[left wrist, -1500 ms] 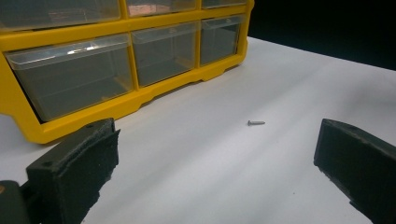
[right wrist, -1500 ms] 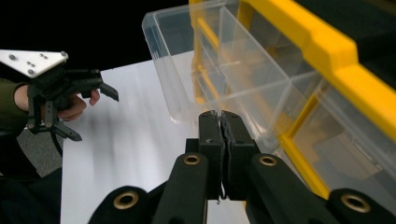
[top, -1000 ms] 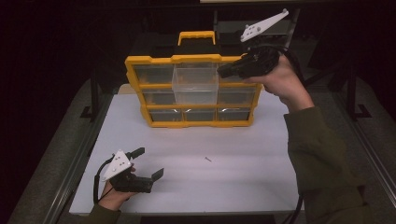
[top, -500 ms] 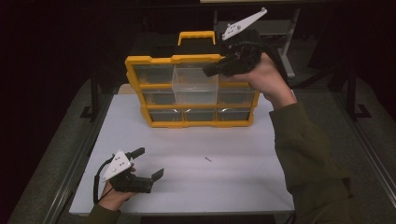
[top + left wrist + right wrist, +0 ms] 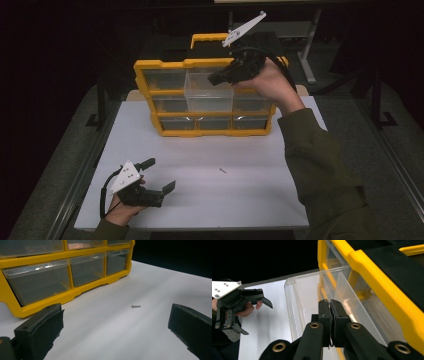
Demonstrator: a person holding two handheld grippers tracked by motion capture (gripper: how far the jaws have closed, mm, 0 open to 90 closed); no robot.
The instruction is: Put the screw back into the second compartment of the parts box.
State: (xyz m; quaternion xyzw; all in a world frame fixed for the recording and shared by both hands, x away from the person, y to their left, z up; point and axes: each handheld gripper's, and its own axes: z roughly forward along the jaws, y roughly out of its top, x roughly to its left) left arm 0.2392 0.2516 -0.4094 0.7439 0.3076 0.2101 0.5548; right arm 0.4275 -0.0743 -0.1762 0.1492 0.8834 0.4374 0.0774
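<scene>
Right gripper view: pulled-out clear drawer under closed hand-held gripper.

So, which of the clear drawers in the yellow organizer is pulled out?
The top-row middle drawer of the organizer: it juts forward of the frame, under the shut right gripper. The other drawers sit flush in their slots.

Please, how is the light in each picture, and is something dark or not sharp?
High view: white table bright, surroundings nearly black. Left gripper view: glare on the clear drawers, tiny screw sharp. Right gripper view: black background, near jaws soft, pulled-out drawer well lit.
</scene>
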